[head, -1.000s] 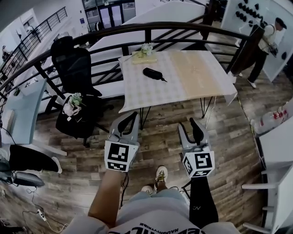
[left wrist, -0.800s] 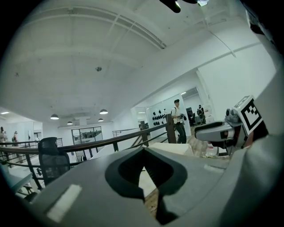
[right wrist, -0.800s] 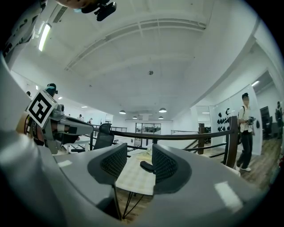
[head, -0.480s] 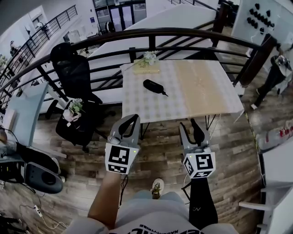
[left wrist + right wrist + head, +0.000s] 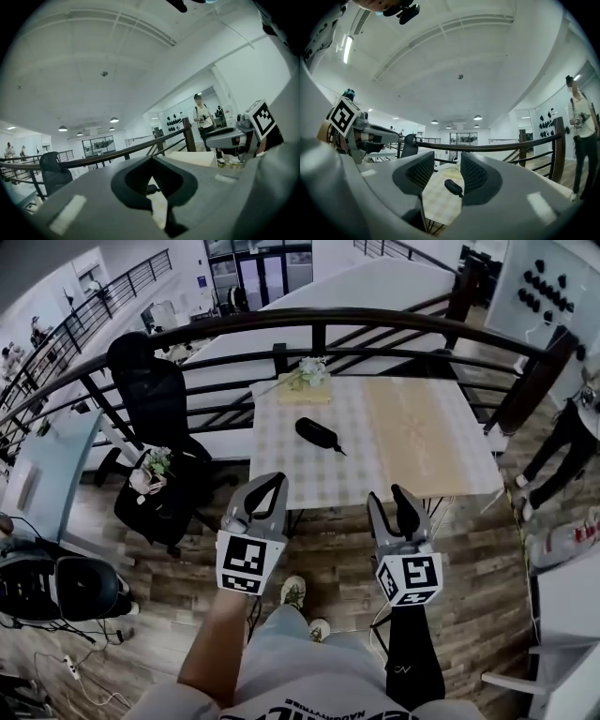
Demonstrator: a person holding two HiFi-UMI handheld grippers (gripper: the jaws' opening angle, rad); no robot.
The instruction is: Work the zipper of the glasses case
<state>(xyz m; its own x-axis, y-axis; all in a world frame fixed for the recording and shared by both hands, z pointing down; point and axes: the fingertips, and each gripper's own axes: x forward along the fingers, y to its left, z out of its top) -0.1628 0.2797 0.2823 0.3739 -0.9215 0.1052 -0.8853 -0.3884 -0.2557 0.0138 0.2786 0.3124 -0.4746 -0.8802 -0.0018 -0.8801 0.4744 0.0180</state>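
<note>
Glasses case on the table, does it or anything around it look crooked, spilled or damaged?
Nothing stands out. The black glasses case lies flat on the table, slanted to its edges, a flower bunch at the far edge. No spill shows. The left gripper and right gripper hang short of the table, empty.

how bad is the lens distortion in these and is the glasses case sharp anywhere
Head view: strong fisheye bows the railing into an arc; the glasses case is small but crisp. Left gripper view: black round vignette, the left gripper looms close and soft. Right gripper view: same vignette, a bright ceiling light strip, glasses case tiny between the fingers of the right gripper.
</note>
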